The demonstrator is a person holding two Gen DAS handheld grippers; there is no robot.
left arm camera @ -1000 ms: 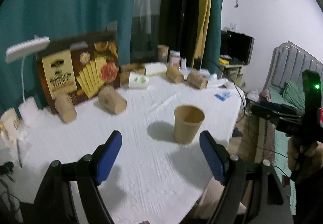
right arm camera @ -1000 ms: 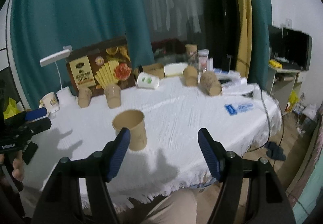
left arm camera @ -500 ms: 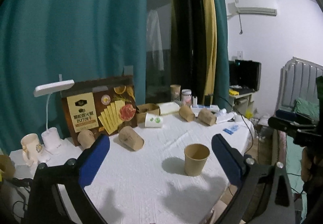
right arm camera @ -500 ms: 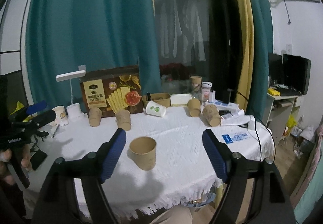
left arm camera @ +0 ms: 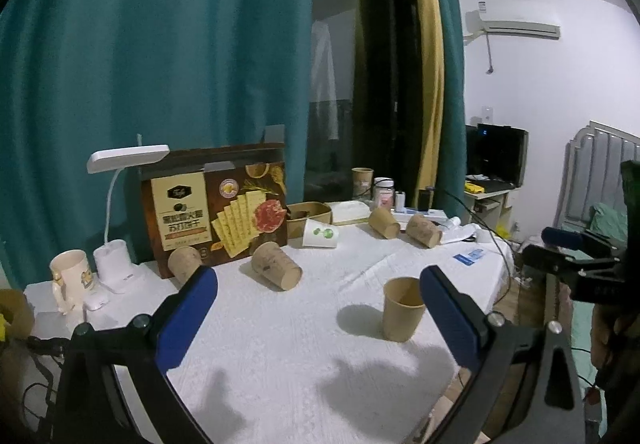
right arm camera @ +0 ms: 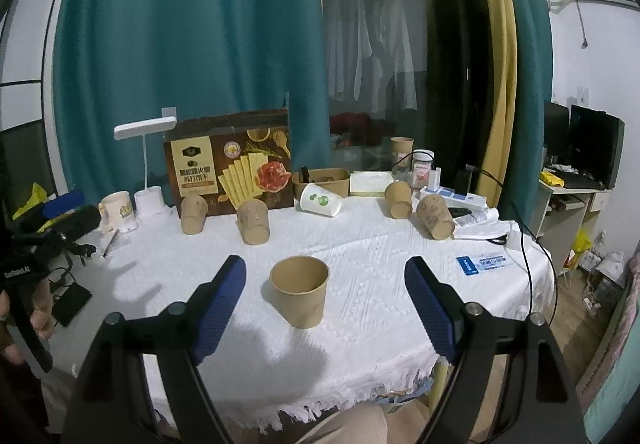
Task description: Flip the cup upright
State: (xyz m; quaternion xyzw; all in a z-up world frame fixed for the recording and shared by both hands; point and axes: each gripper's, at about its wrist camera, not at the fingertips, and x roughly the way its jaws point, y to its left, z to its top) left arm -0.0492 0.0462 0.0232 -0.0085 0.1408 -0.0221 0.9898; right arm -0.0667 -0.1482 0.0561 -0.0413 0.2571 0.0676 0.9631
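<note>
A brown paper cup [right arm camera: 300, 294] stands upright, mouth up, on the white tablecloth [right arm camera: 380, 244] near the front; in the left wrist view it [left arm camera: 402, 308] stands at the right. My right gripper [right arm camera: 325, 304] is open and empty, held back from the cup. My left gripper [left arm camera: 318, 316] is open and empty, well short of the cup. Each gripper shows at the edge of the other's view.
Several brown cups lie on their sides further back [right arm camera: 253, 221] [right arm camera: 435, 215] [right arm camera: 399, 198], and a white cup [right arm camera: 320, 200] lies beside them. A cracker box [right arm camera: 232, 164], a desk lamp [right arm camera: 146, 164], a mug [right arm camera: 116, 208] and jars stand along the back. Cables hang off the right edge.
Both grippers have drawn back and risen from the table, so the upright cup looks smaller and further away. The cup has stayed put.
</note>
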